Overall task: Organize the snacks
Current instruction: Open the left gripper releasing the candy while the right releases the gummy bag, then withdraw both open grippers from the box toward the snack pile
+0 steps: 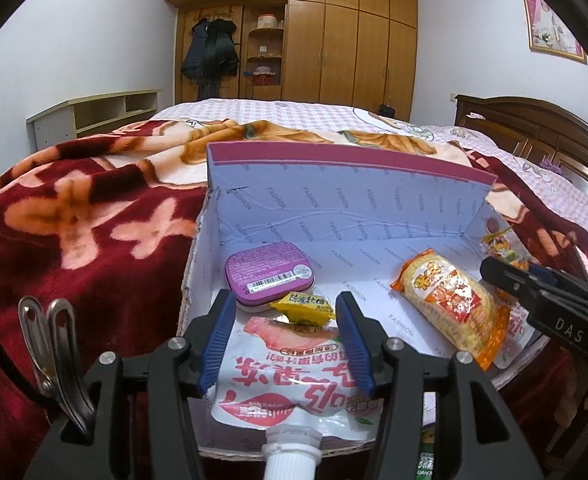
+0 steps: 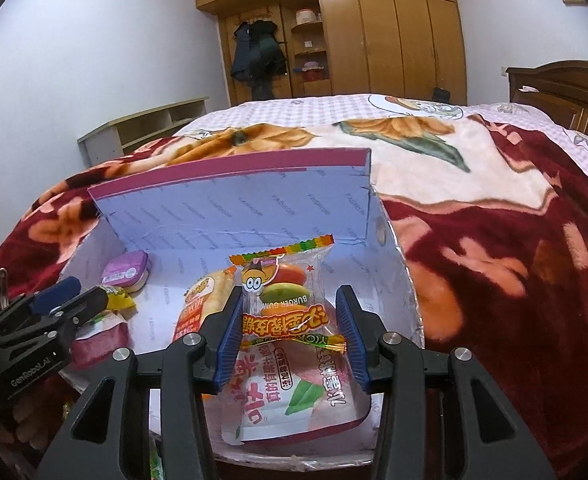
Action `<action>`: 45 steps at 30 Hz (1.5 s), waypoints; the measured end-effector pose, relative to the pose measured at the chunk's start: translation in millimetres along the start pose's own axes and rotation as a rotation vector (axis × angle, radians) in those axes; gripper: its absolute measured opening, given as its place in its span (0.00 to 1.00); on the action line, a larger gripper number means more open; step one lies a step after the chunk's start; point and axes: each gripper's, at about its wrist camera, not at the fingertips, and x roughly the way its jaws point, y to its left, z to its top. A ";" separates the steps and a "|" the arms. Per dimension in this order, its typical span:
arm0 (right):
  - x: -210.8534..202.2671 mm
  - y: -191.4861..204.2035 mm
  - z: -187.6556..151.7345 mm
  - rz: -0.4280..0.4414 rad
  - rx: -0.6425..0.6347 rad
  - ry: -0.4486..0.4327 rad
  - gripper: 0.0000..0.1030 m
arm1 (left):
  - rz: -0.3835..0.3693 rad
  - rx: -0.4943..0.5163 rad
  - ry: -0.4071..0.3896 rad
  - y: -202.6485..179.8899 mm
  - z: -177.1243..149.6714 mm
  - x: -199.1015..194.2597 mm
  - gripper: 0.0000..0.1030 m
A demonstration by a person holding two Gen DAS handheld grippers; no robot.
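Right wrist view: saw the bed (image 2: pixel 493 240) carrying the box (image 2: pixel 254 216), snacks already inside. Held the burger gummy pack (image 2: pixel 290 280) upright over the jelly pouch (image 2: pixel 278 392), pinched at both edges by the right claw (image 2: pixel 290 296). Had the left claw (image 1: pixel 285 298) released, astride the yellow candy (image 1: pixel 305 306). Judged so slack a pinch likely to drop the pack askew.

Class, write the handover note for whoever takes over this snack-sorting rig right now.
Left claw: open, straddling the jelly pouch that lies in the box.
Right claw: burger gummy packet upright between its pads, over the box; grip uncertain.
Done: purple tin, yellow candy, orange cracker pack and second pouch are in the box.
Left: set the gummy packet down; a green packet shows outside the near edge.
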 end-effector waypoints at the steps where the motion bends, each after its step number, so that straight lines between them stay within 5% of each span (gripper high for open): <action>1: -0.1 0.1 0.2 0.002 -0.001 -0.001 0.47 | 0.000 0.000 0.000 0.0 -0.1 -0.1 0.53; 5: -3.3 0.0 0.1 0.023 0.009 -0.011 0.56 | 0.001 0.000 0.000 -0.1 0.0 -0.1 0.53; 23: -70.4 18.5 -14.1 0.108 0.021 -0.101 0.57 | -0.001 -0.039 -0.010 16.3 -1.1 -51.5 0.53; 45: -116.2 31.6 -68.7 0.168 0.037 -0.044 0.57 | -0.041 0.125 0.127 -7.1 -41.2 -94.9 0.53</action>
